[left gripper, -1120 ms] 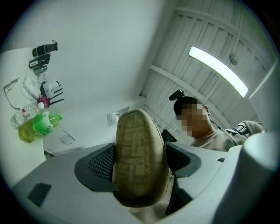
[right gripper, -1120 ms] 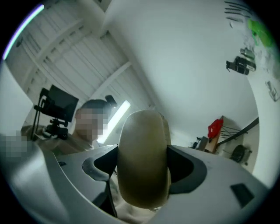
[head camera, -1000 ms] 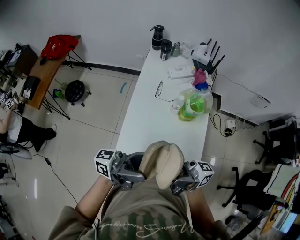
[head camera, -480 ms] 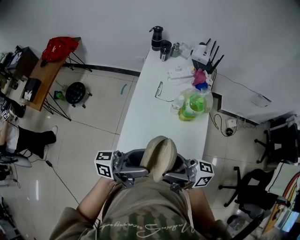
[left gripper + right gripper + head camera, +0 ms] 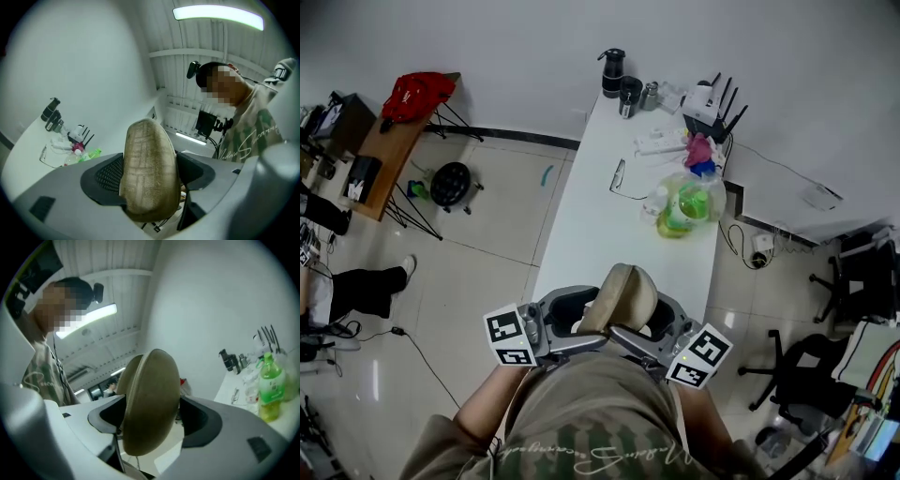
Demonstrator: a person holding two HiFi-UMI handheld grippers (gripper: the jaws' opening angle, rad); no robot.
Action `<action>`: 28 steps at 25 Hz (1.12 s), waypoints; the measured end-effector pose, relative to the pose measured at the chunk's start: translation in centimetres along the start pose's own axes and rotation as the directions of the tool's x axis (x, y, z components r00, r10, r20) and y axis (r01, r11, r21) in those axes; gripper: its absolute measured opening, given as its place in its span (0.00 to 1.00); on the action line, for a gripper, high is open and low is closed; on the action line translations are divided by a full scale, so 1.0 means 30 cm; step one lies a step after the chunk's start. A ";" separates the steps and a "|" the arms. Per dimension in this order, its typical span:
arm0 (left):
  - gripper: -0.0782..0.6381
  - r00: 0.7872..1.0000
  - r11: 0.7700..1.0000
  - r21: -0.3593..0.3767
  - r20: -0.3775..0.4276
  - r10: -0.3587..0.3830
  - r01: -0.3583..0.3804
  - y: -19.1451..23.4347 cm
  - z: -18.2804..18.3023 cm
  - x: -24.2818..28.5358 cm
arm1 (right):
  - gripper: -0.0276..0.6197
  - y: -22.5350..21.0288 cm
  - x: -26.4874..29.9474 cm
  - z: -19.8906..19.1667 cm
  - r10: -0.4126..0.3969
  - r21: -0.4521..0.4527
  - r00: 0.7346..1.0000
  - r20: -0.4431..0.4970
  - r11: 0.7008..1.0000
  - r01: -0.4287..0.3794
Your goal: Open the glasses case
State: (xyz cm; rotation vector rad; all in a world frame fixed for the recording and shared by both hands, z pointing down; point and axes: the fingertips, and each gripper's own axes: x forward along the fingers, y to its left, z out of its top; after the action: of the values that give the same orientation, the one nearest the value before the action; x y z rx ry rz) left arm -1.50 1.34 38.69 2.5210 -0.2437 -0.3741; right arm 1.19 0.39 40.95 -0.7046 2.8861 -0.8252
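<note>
A tan oval glasses case is held up close to my body, over the near end of the white table. My left gripper clamps it from the left and my right gripper from the right. In the left gripper view the woven-textured case stands on end between the two dark pads, filling the gap. The right gripper view shows the case pinched the same way, with its seam line along the left edge. The case looks closed.
On the table's far half lie a pair of glasses, a green bottle, a power strip, a router and dark flasks. A stool and a desk with a red bag stand at left, an office chair at right.
Both grippers have tilted with the case between them; the case has risen slightly forward and turned narrower to the head view, while the marker cubes have dropped lower.
</note>
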 end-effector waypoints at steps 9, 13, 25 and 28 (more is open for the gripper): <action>0.61 0.959 0.915 -0.340 0.248 -0.137 0.218 0.009 0.033 -0.070 | 0.52 0.013 -0.017 0.040 0.123 0.206 0.984 0.125 0.967 -0.147; 0.61 0.940 0.869 -0.396 0.281 -0.192 0.296 -0.007 0.035 -0.095 | 0.51 0.043 -0.016 0.034 0.190 0.238 0.975 0.118 0.947 -0.213; 0.61 0.994 0.990 -0.117 0.090 -0.068 0.079 -0.009 0.013 -0.043 | 0.49 -0.103 -0.031 -0.048 0.001 0.361 0.999 0.032 0.932 -0.012; 0.61 0.999 0.999 -0.009 0.006 0.038 -0.038 0.026 -0.012 -0.016 | 0.49 -0.145 -0.029 -0.074 -0.120 0.214 0.991 -0.065 0.968 0.131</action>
State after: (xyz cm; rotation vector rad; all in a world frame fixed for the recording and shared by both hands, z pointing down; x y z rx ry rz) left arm -1.91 1.03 39.53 2.5029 -0.2908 -0.3672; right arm 3.38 -1.41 45.04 -0.8584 2.7572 -1.1705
